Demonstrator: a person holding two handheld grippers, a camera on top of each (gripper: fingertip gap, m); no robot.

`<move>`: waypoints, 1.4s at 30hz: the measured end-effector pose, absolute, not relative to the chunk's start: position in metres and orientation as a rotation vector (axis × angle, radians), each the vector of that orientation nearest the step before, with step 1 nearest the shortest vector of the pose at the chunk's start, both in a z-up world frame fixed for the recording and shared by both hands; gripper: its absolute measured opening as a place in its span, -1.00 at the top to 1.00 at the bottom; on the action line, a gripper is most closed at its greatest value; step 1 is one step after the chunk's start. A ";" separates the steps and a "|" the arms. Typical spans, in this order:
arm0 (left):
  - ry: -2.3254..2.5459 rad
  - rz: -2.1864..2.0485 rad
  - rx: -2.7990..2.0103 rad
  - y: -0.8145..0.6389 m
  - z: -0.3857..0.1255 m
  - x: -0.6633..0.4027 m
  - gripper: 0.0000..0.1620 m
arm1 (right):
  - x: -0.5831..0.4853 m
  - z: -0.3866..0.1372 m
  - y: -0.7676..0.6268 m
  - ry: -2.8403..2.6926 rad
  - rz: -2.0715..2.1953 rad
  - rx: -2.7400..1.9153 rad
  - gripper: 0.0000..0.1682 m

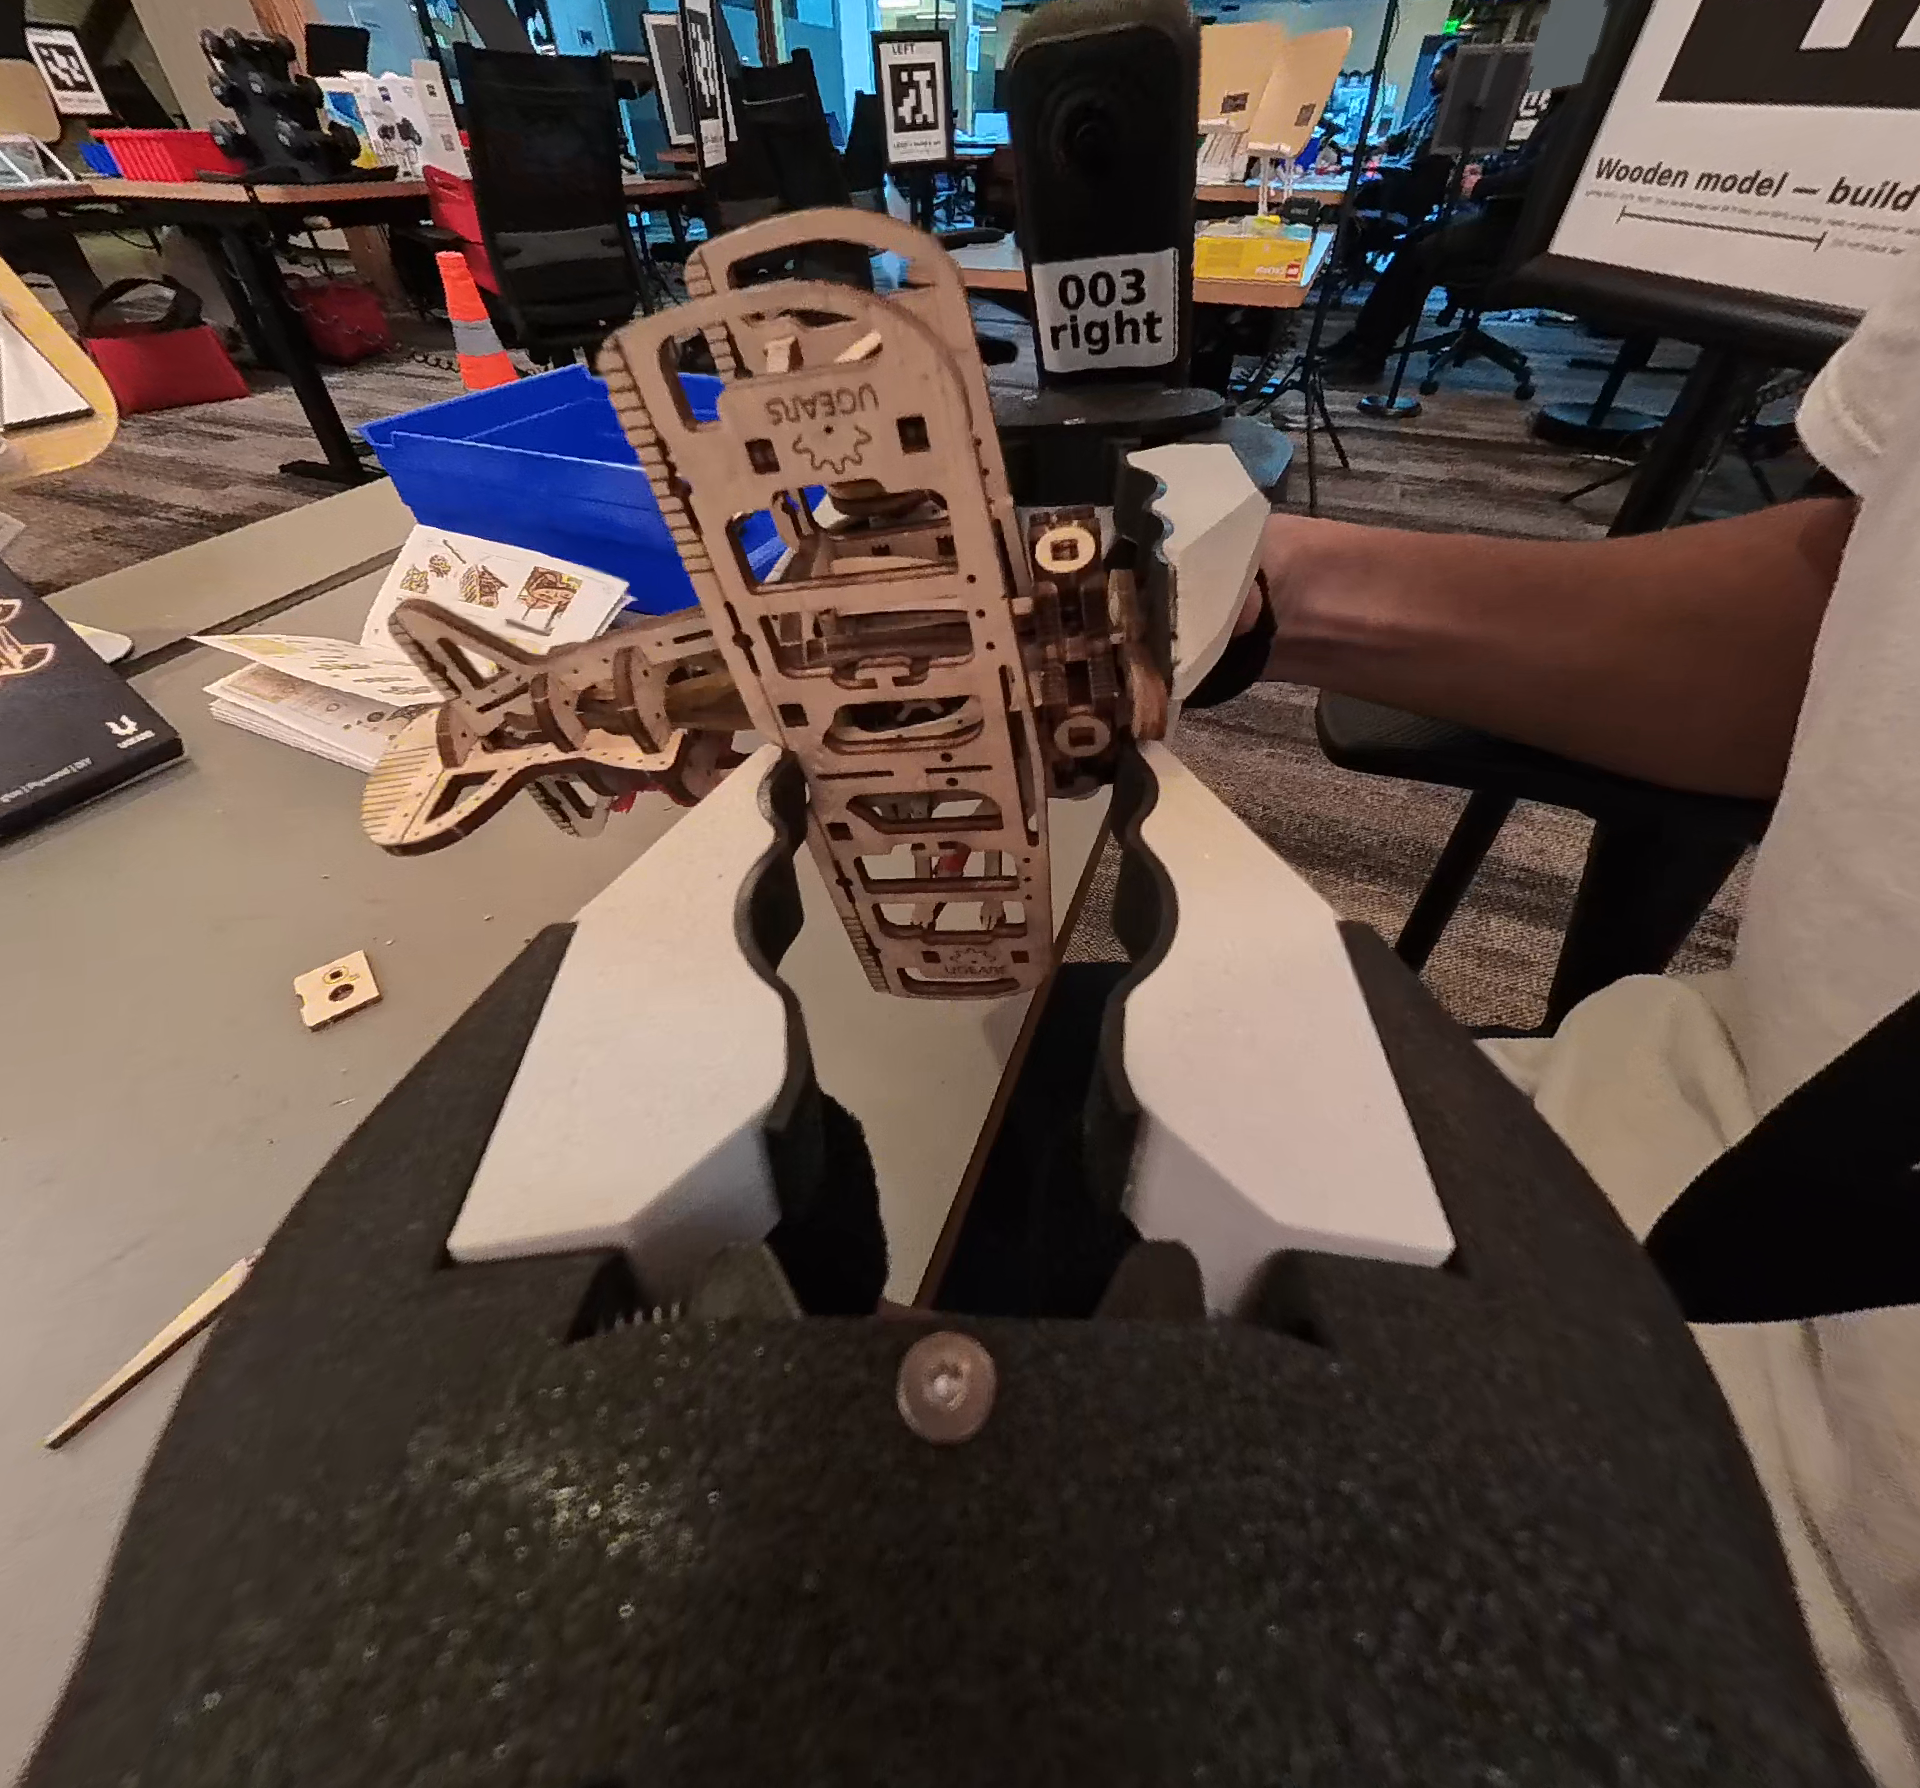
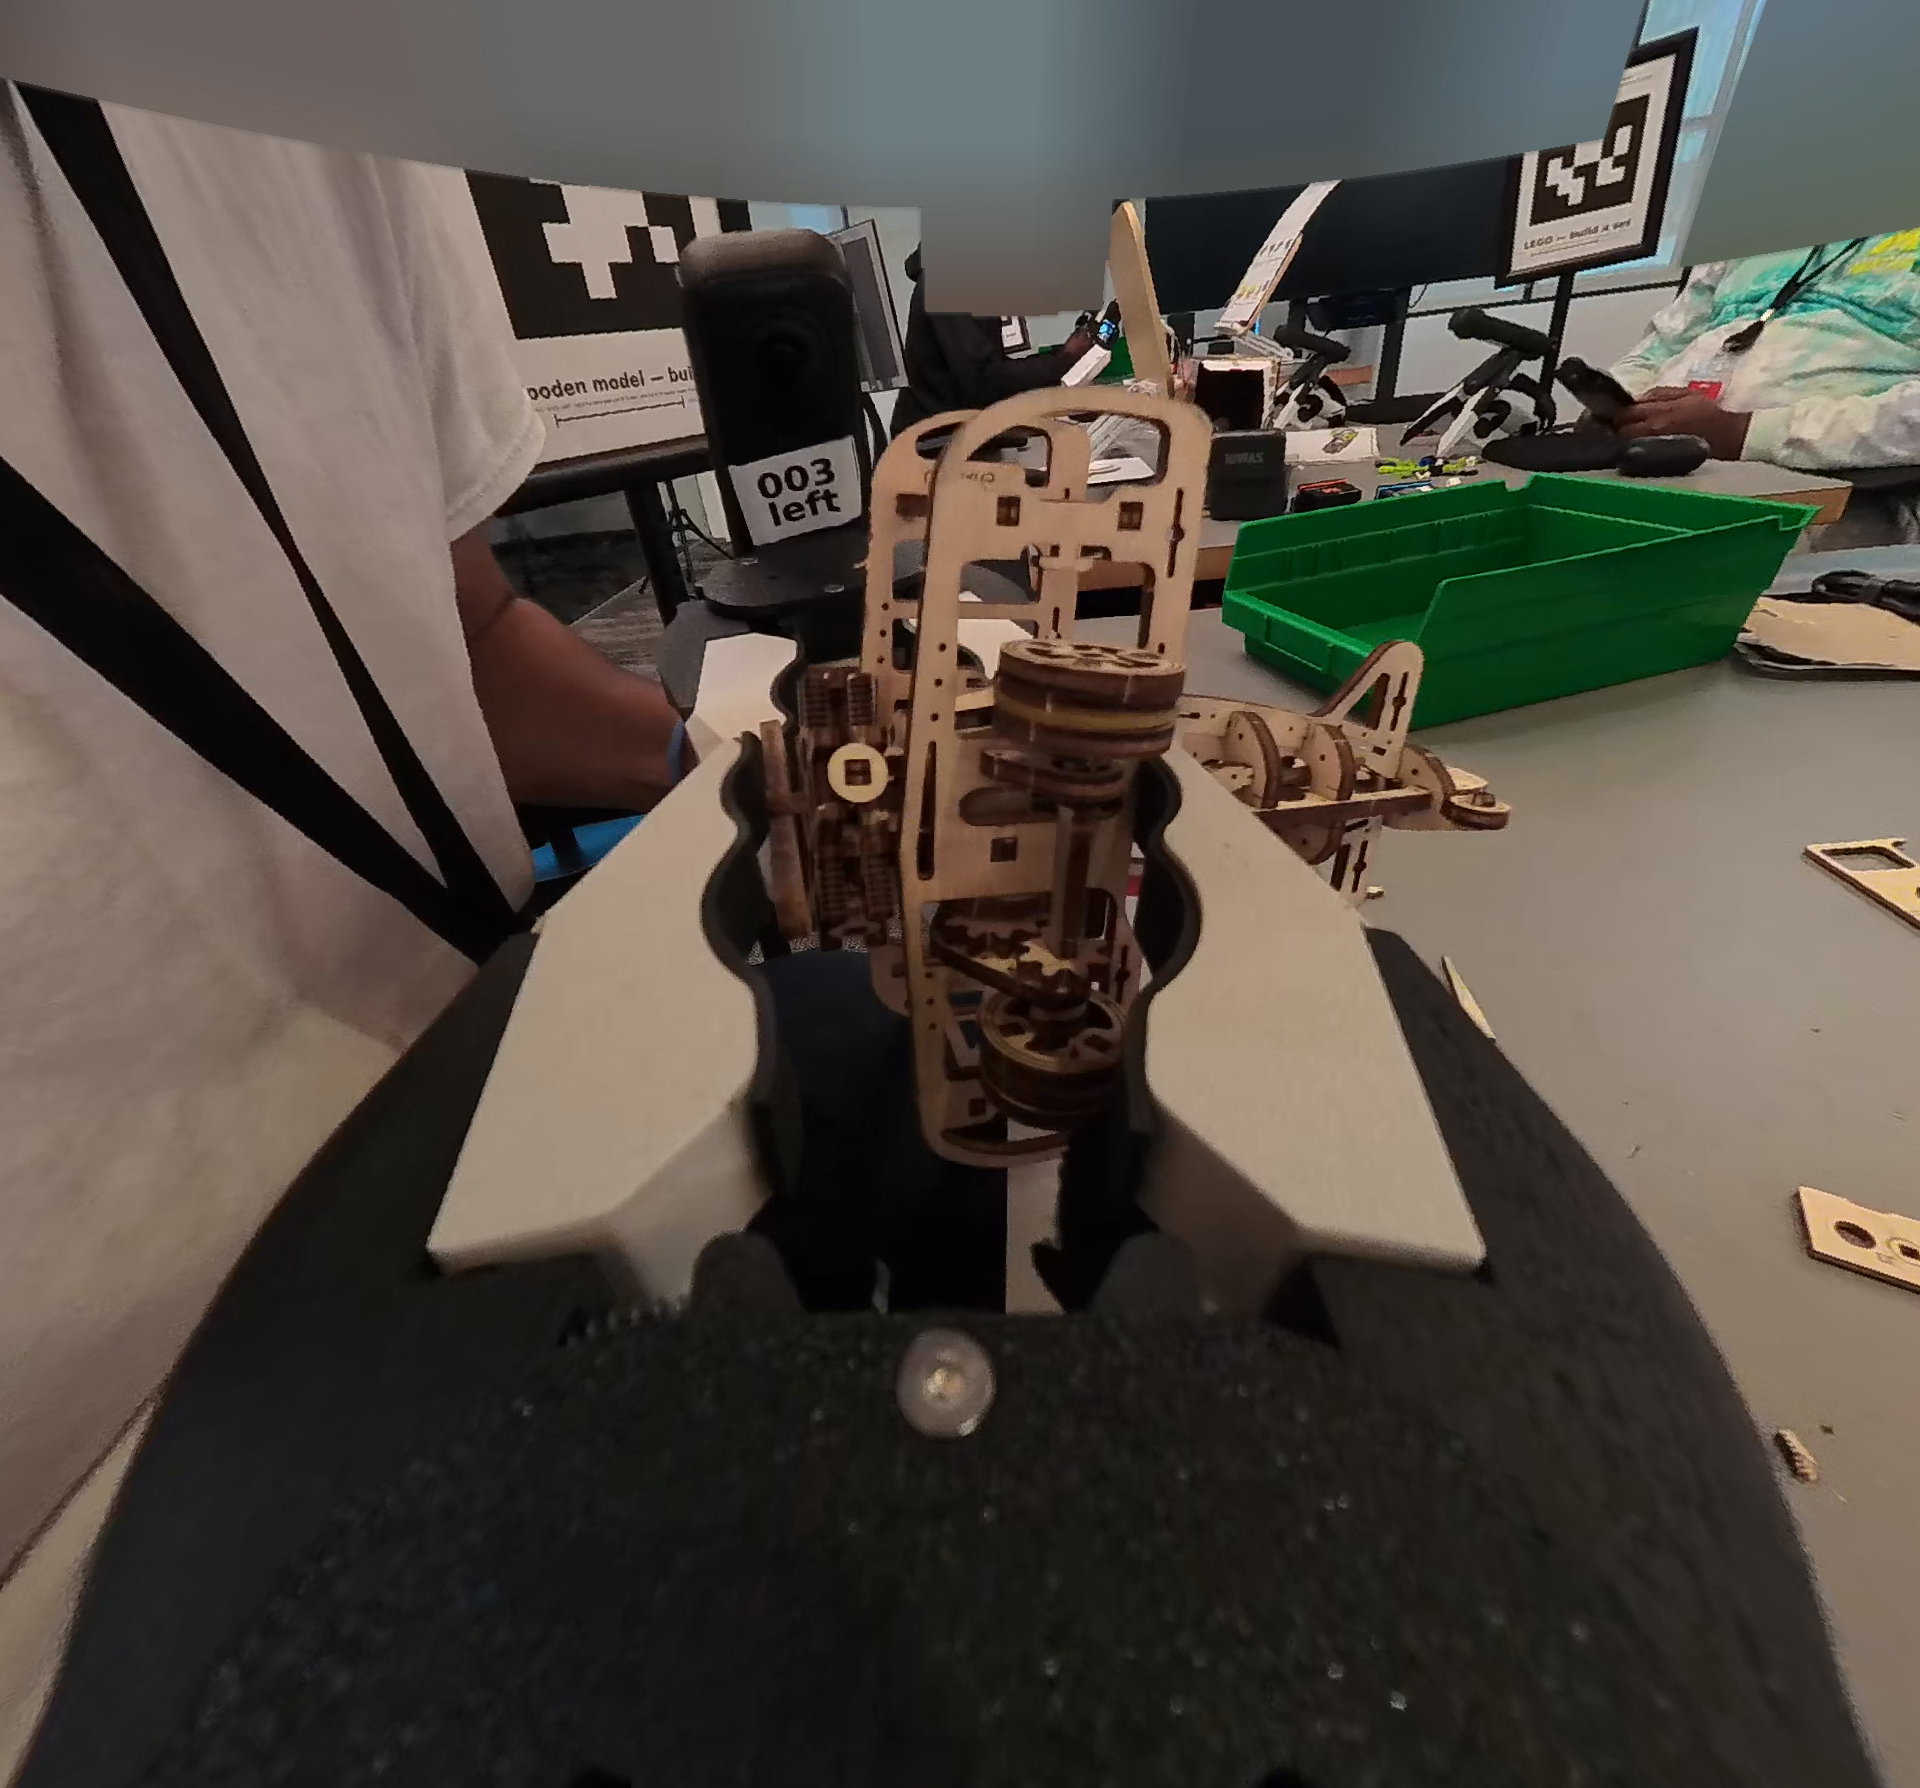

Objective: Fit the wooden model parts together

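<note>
My left gripper (image 1: 951,803) is spread, wooden plane model (image 1: 831,637) w/ its wing between the fingers. My right gripper (image 2: 951,803) pinches the model's (image 2: 997,803) nose/wheel end; model's up off the grey table (image 1: 208,1063).

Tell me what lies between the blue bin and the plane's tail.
Open paper booklets lie between the blue bin and the plane's tail; the left wrist view shows this.

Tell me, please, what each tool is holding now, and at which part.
The right tool grips the wooden model plane across its nose and wheels. The left tool brackets the lower wing; whether it touches cannot be told.
</note>
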State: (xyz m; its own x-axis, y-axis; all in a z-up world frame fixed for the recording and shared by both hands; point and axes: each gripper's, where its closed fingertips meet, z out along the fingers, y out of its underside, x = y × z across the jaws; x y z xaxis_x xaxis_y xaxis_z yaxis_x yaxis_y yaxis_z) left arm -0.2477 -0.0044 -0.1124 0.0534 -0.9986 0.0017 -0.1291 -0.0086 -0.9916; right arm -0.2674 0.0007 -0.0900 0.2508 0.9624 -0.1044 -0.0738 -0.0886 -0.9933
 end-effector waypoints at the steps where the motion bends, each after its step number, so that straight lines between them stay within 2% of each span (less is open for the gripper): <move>1: 1.252 -1.117 -1.333 -0.005 -0.112 -0.248 0.29 | -0.268 -0.090 0.001 -0.923 1.118 -1.340 0.17; 19: 1.263 -1.218 -1.333 -0.009 -0.111 -0.250 0.30 | -0.267 -0.089 -0.005 -0.938 1.187 -1.355 0.13; 31: 1.305 -1.237 -1.355 -0.013 -0.115 -0.251 0.28 | -0.265 -0.096 -0.005 -0.971 1.175 -1.381 0.18; 35: 1.337 -1.228 -1.365 -0.017 -0.120 -0.249 -0.03 | -0.265 -0.100 0.002 -0.948 1.162 -1.421 0.18; 38: 1.298 -1.258 -1.379 -0.015 -0.117 -0.248 0.04 | -0.264 -0.099 0.002 -0.945 1.164 -1.418 0.18; 40: 1.264 -1.313 -1.384 -0.012 -0.113 -0.250 0.16 | -0.265 -0.098 0.000 -0.947 1.170 -1.412 0.18; 42: 1.262 -1.338 -1.387 -0.012 -0.112 -0.251 0.16 | -0.266 -0.098 0.000 -0.946 1.165 -1.415 0.18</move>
